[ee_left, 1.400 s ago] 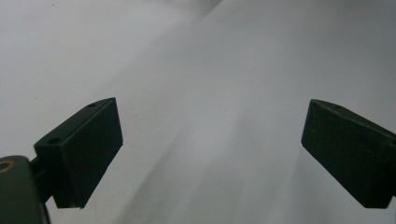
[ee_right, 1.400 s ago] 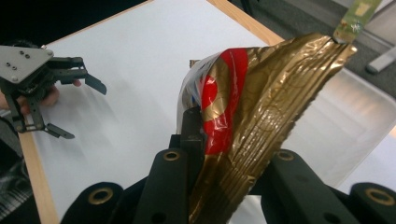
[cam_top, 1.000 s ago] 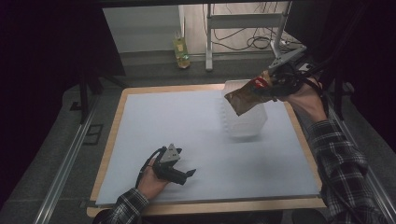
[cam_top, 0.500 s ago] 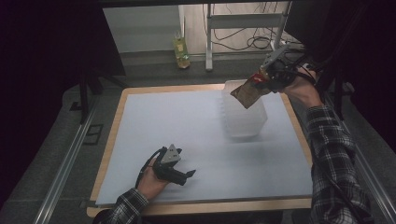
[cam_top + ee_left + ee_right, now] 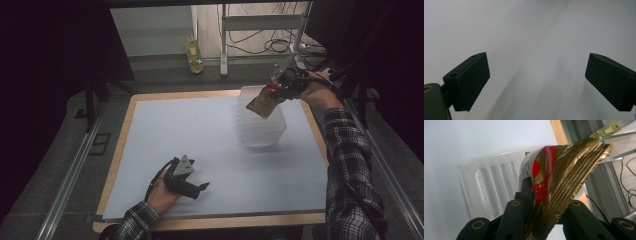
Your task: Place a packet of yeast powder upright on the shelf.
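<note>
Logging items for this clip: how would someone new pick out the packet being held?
Find the clear plastic bin at the far right of the white table. Just above it, the right gripper is shut on a crinkled snack packet: gold foil with red patches, the only colourful thing over the table.

Plaid sleeves (image 5: 350,165) (black grippers (image 5: 192,187))

Gold-red packet (image 5: 559,177) in tool (image 5: 544,202), above clear tray (image 5: 491,187)

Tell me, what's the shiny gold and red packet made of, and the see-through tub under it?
The gold and red crinkly packet looks like metallic foil film: it shines and its sealed edge has pressed ridges. The clear ribbed tub looks like thin moulded plastic: you can see the table through it, and it has raised ribs.
</note>
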